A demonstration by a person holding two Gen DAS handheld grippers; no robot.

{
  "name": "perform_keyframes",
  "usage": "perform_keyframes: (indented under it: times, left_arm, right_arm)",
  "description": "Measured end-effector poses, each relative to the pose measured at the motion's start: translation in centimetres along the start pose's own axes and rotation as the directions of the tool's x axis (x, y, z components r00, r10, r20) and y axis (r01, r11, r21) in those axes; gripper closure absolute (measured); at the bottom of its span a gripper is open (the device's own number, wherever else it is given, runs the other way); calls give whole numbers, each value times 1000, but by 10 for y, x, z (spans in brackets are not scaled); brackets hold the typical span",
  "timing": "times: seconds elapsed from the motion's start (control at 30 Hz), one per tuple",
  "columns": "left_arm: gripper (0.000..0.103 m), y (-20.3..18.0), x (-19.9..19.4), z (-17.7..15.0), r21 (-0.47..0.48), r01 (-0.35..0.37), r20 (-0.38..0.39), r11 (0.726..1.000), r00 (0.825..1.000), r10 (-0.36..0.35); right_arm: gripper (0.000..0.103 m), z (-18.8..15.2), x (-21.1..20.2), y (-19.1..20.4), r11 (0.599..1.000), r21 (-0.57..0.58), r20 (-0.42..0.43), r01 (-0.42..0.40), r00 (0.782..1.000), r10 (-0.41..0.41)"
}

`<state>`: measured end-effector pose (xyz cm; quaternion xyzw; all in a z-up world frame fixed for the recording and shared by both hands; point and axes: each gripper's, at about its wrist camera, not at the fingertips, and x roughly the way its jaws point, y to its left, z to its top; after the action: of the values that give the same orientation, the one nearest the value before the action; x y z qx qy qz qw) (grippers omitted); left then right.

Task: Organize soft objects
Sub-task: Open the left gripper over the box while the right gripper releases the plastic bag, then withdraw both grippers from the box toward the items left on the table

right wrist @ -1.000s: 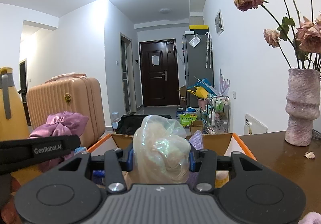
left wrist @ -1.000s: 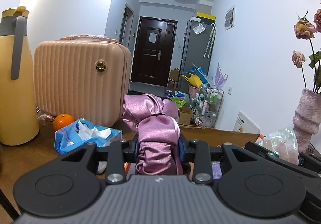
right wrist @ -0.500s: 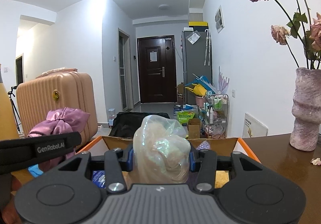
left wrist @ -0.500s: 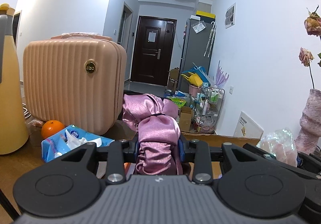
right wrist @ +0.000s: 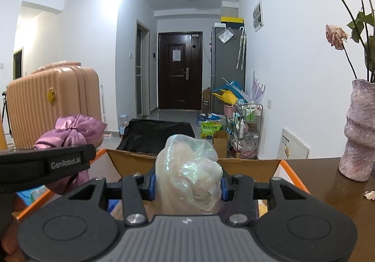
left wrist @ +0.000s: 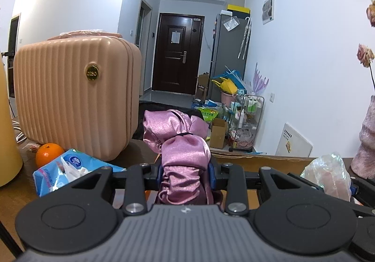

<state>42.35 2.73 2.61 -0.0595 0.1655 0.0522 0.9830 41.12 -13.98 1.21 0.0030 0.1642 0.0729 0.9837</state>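
Two soft bundles are carried at once, one per gripper, so that both can be dropped into the cardboard box (right wrist: pixel 248 164) ahead. On the left, a pink satin pouch (left wrist: pixel 185 163), tied with a black band, is clamped between the pads of the left gripper (left wrist: pixel 186 174) and held above the tabletop (left wrist: pixel 14 198), just short of the box edge. On the right, an iridescent plastic-wrapped bundle (right wrist: pixel 189 175) is pinched by the right gripper (right wrist: pixel 187 185) over the box opening, apparently ready for release. An orange (left wrist: pixel 48 150) and a blue tissue pack (left wrist: pixel 68 169) beside the pink suitcase (left wrist: pixel 70 97) are shown only by the left view. The orange-edged box flaps and the vase (right wrist: pixel 358 130) of dried roses are shown fully only by the right view.
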Motion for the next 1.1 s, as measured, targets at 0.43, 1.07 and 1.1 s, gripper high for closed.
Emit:
perform_keyframes:
  times: [0.43,1.07,1.1]
  left_arm:
    - [67,2,7,-2,7,7,-17,1000,1000,-7]
    - [0,10,-5,4,-38,-55,54,998,997,57]
    - [0,9,-4,4,-39,-56,55,998,997,58]
  right_arm:
    - [53,3,5,6,999,-41,-21,20,1000,-21]
    - [0,5,-11,4,998,-37,38,51,998,-49]
    - [0,5,-11,4,998,-35,38,48,998,-47]
